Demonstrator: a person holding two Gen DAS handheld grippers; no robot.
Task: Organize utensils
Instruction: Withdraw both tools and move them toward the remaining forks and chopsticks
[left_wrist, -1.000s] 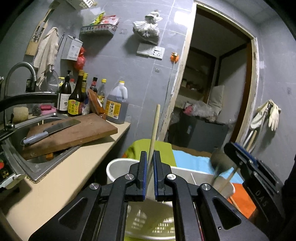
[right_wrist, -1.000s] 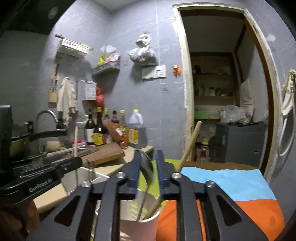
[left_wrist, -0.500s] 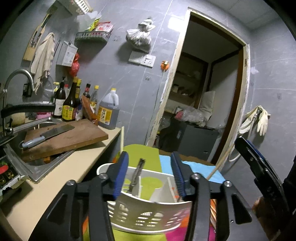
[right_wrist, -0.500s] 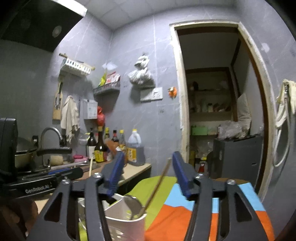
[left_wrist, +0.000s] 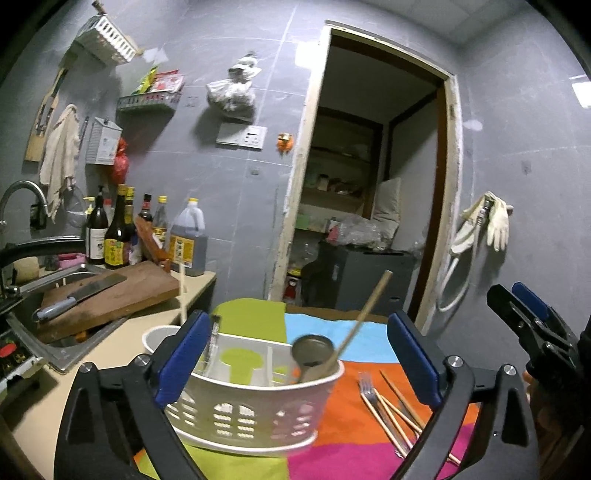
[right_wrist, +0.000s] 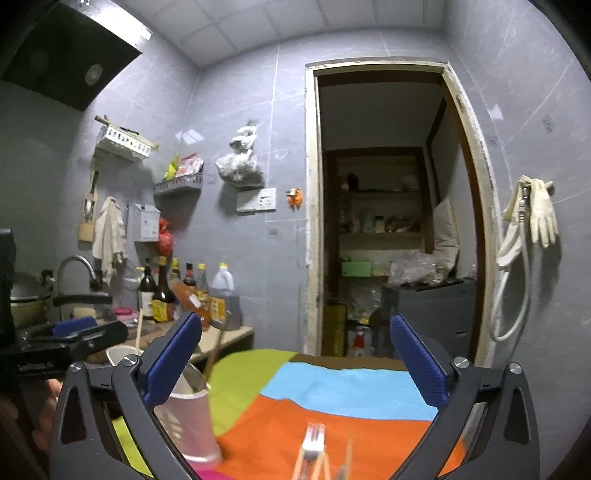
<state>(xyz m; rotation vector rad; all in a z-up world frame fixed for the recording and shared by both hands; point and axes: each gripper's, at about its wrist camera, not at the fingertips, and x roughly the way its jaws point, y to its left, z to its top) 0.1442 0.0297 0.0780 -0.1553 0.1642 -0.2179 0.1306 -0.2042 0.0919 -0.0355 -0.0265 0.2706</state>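
Over the white slotted caddy (left_wrist: 255, 410), both grippers now stand wide and empty: the left gripper (left_wrist: 295, 358) has let go its wooden chopstick (left_wrist: 181, 295), the right gripper (right_wrist: 295, 365) its ladle (left_wrist: 314, 352). Both utensils now stand in the caddy, so 2 more pieces are filed. Right of it, on the smooth colour-block cloth (left_wrist: 369, 347), a steel fork (right_wrist: 313, 441) and thin wooden chopsticks (left_wrist: 397, 408) still lie loose, probably next.
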